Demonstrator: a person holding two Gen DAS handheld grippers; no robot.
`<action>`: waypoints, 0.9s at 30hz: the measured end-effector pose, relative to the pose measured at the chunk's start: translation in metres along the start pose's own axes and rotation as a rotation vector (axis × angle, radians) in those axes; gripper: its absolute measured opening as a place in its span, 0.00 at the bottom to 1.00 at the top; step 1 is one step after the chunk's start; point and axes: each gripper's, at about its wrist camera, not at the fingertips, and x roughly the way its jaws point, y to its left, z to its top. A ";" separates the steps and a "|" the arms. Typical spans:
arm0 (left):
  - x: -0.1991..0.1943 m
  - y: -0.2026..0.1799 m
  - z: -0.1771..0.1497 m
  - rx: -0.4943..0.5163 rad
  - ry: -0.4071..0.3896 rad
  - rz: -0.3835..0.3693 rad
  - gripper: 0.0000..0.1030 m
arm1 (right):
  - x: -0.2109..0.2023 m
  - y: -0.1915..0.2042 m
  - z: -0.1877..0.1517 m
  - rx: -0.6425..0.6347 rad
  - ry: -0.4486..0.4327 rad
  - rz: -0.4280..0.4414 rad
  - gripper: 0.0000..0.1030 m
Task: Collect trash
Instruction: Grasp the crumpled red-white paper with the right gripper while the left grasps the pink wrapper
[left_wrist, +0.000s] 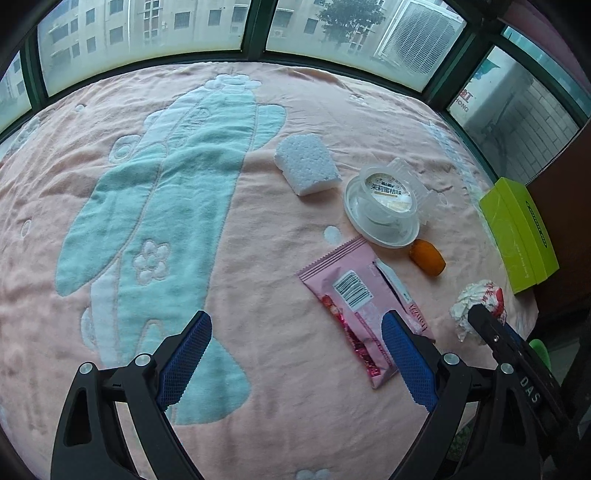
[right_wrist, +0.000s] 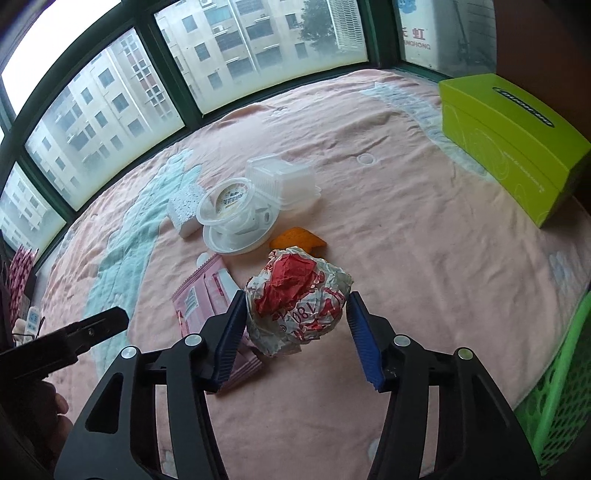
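Blue pads of my right tool (right_wrist: 297, 334) sit either side of the crumpled red-and-white wrapper (right_wrist: 297, 299): the left pad presses its side, while at the right pad I cannot tell whether it touches, so I judge the grip nearly made, not proven. That wad lies dead ahead at twelve o'clock, on the pink blanket (right_wrist: 424, 258) beside the pink snack packet (right_wrist: 201, 291). My left tool (left_wrist: 297, 356) hangs wide apart and empty; the same packet (left_wrist: 354, 299) lies toward one o'clock, long axis running from eleven to five, under its right pad. Farther off at twelve sit the clear plastic tubs (right_wrist: 240, 214), orange peel (right_wrist: 299, 238) and foam block (left_wrist: 306, 164). A green basket (right_wrist: 561, 387) waits at four o'clock.
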 end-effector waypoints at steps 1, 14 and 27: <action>0.002 -0.005 0.000 -0.007 0.007 -0.001 0.87 | -0.005 -0.004 -0.003 0.006 -0.006 -0.004 0.53; 0.049 -0.044 0.006 -0.152 0.135 0.037 0.87 | -0.058 -0.051 -0.033 0.061 -0.057 -0.040 0.53; 0.077 -0.061 0.011 -0.224 0.183 0.083 0.91 | -0.070 -0.077 -0.049 0.109 -0.054 -0.050 0.53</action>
